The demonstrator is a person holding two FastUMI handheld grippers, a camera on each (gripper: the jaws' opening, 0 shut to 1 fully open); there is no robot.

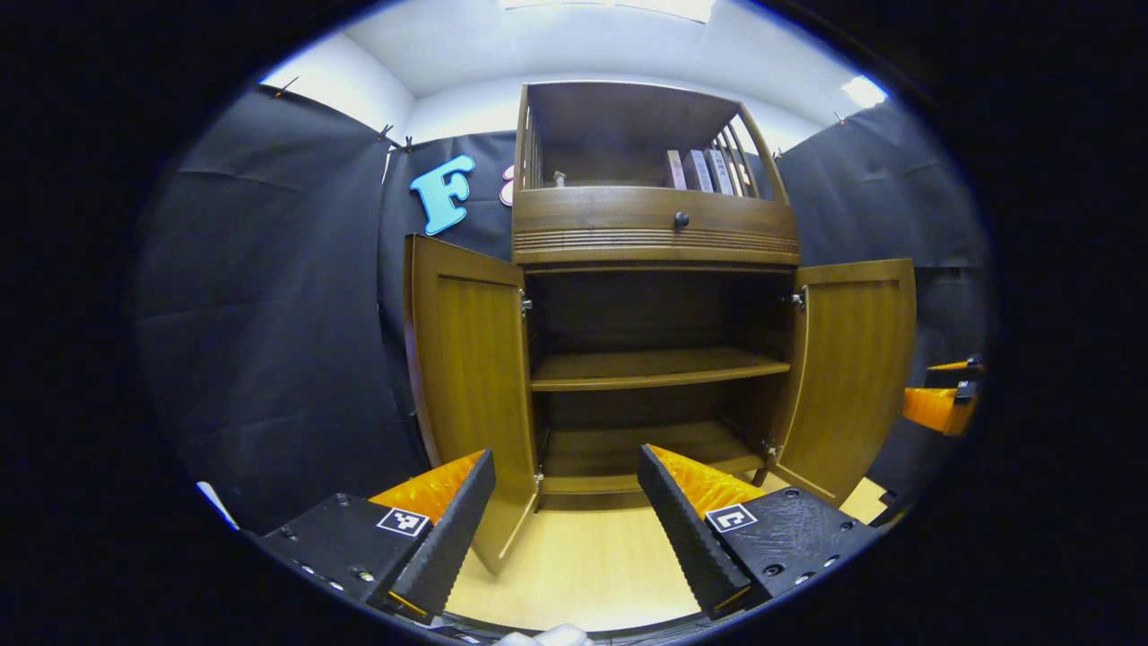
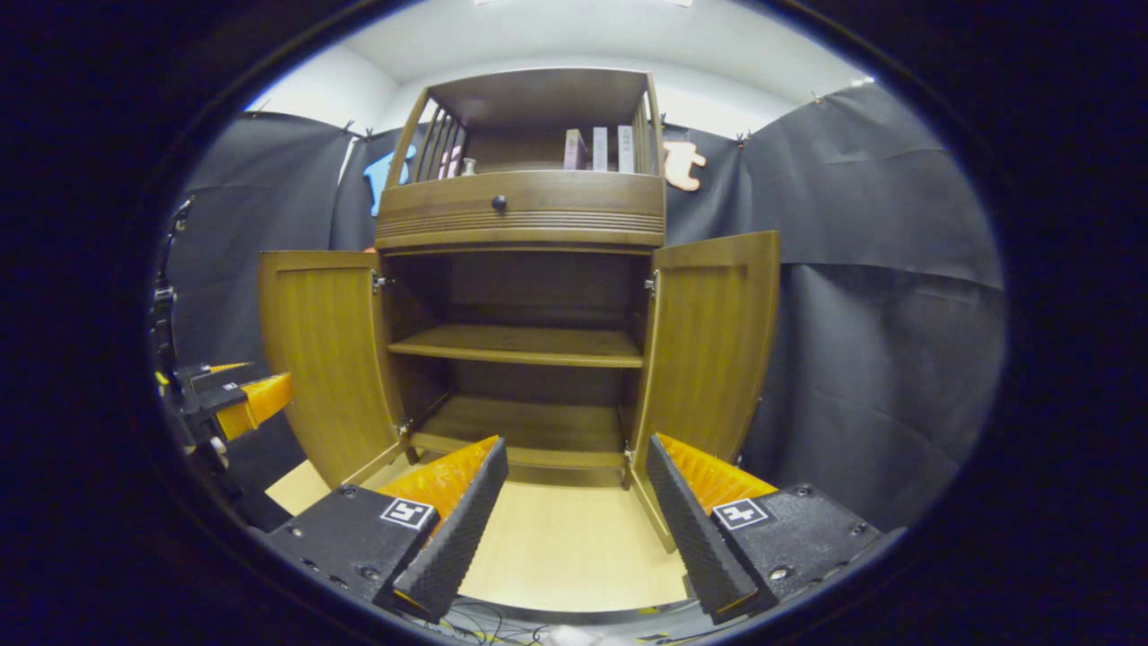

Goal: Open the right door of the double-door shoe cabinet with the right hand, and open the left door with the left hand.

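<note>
The brown wooden double-door shoe cabinet (image 1: 655, 242) stands on the pale wooden floor (image 1: 583, 565) against the black cloth wall, and we see its left door (image 1: 471, 377) and right door (image 1: 852, 368) both swung wide, baring two shelves that look empty, though the interior is dim. Our left gripper (image 1: 567, 467) and right gripper (image 2: 578, 453) hang before it, jaws spread, gripping nothing.

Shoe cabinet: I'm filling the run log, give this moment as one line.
left door: open | right door: open | left gripper: open, empty | right gripper: open, empty | shelves: bare
</note>
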